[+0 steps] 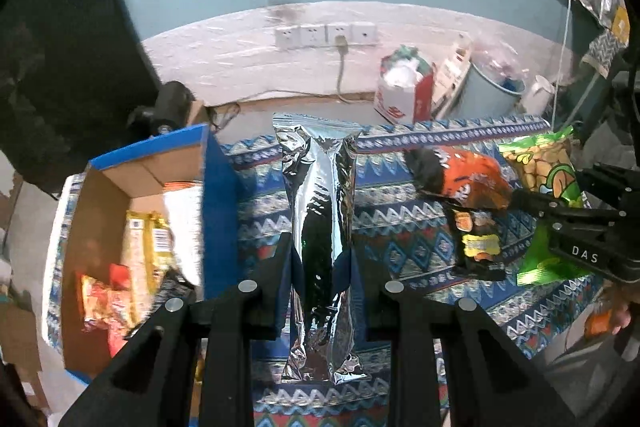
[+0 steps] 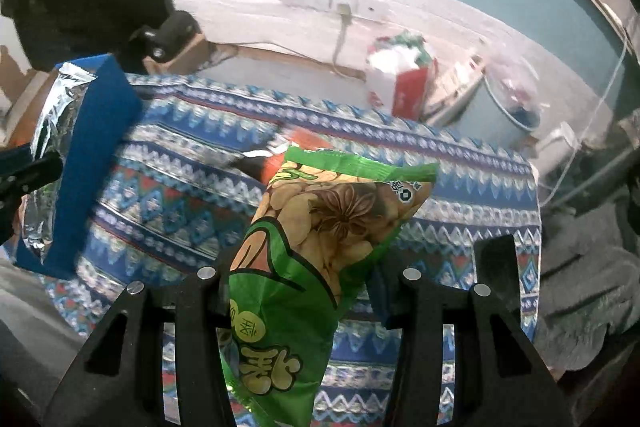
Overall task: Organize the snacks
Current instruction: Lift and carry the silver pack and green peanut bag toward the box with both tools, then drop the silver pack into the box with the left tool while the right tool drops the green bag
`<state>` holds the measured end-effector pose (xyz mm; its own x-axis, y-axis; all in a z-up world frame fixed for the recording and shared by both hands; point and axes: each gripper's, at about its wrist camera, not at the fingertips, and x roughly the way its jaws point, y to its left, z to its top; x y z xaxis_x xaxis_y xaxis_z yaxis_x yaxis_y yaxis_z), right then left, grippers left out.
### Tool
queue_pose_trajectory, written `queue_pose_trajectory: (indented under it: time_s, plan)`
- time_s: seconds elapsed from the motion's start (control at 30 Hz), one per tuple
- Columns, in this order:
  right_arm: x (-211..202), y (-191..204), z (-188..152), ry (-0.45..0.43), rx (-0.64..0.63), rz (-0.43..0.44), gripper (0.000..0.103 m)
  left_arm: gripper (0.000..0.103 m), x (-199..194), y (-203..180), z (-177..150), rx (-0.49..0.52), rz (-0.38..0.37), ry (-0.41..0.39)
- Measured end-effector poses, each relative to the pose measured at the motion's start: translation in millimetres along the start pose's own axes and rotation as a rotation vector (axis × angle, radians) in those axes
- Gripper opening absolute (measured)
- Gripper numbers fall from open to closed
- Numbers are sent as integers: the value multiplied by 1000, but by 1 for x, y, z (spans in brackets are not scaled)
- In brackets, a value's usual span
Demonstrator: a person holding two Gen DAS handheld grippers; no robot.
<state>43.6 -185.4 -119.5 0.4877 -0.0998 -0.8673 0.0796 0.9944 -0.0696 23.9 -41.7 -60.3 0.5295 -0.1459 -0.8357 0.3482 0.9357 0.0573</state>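
Observation:
My left gripper (image 1: 320,259) is shut on a long silver foil snack packet (image 1: 320,211), held upright above the patterned cloth, just right of the blue cardboard box (image 1: 218,211). The box holds several snack packs (image 1: 144,251). My right gripper (image 2: 304,267) is shut on a green bag of broad beans (image 2: 312,251), lifted over the cloth; the bag also shows in the left wrist view (image 1: 548,171). An orange and black snack bag (image 1: 468,183) lies on the cloth near the right gripper. In the right wrist view the silver packet (image 2: 52,131) appears beside the blue box (image 2: 92,163).
A blue patterned cloth (image 1: 404,239) covers the table. Behind it on the floor stand a red and white carton (image 1: 404,91), a pale blue bucket (image 1: 492,91) and a white kettle (image 1: 536,99). Wall sockets (image 1: 326,35) with a plugged cable are at the back. A dark cabinet (image 1: 60,67) is at the left.

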Motion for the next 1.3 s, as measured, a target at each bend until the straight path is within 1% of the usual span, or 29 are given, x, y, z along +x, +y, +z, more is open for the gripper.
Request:
queue_pose_trajectory:
  time_s: [0.17, 0.3, 0.6, 0.93, 1.3]
  plan:
    - [-5, 30, 16, -25, -44, 45, 47, 26, -11, 19, -3, -13, 20, -25]
    - [-9, 55, 27, -39, -82, 65, 47, 26, -22, 36, -6, -27, 43, -48]
    - [-9, 110, 52, -48, -165, 110, 47, 26, -35, 77, -12, -99, 66, -73]
    - [-9, 170, 77, -62, -243, 160, 47, 26, -32, 123, -30, -183, 89, -61]
    - [2, 223, 96, -49, -280, 222, 47, 26, -23, 172, -49, -281, 130, -21]
